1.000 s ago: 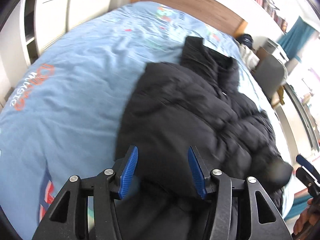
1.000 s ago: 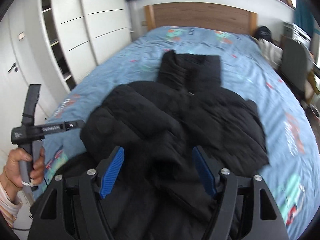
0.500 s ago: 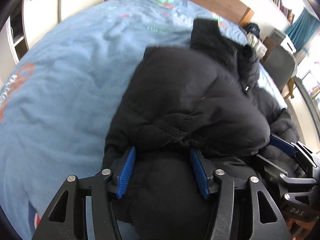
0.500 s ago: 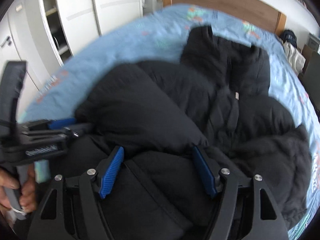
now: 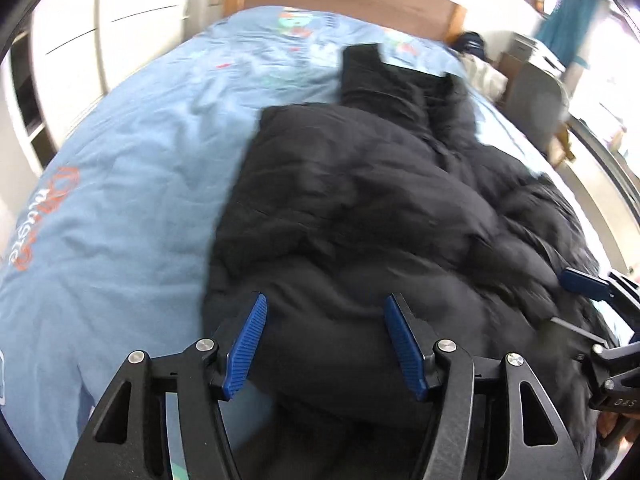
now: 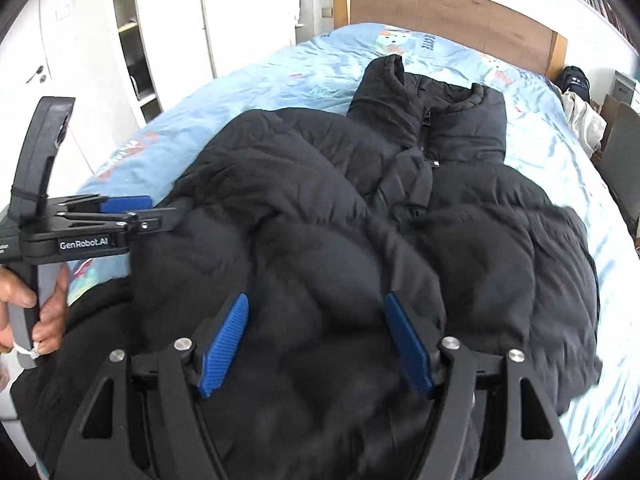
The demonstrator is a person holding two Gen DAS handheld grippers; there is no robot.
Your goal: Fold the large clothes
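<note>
Now black puffer jacket (image 6: 360, 216) sprawled on blue bedspread (image 5: 132, 184), collar toward headboard. Left gripper (image 5: 324, 340) jaws just been opening, nothing pinched; right gripper (image 6: 316, 340) jaws wide, empty. Risk: slippery bulk springing back, pinching only top layer.

Puffer jacket (image 6: 360, 240): solid black, quilted. Bedsheet (image 5: 120, 184): light blue w/ scattered cartoon prints, orange-red lettering near edge. Headboard (image 6: 460, 16): mid-brown wood. Wardrobe (image 6: 240, 8): white. Curtain (image 5: 568, 20): teal. Left claw (image 5: 324, 344) & right claw (image 6: 316, 350): black frames, ribbed blue pads.
</note>
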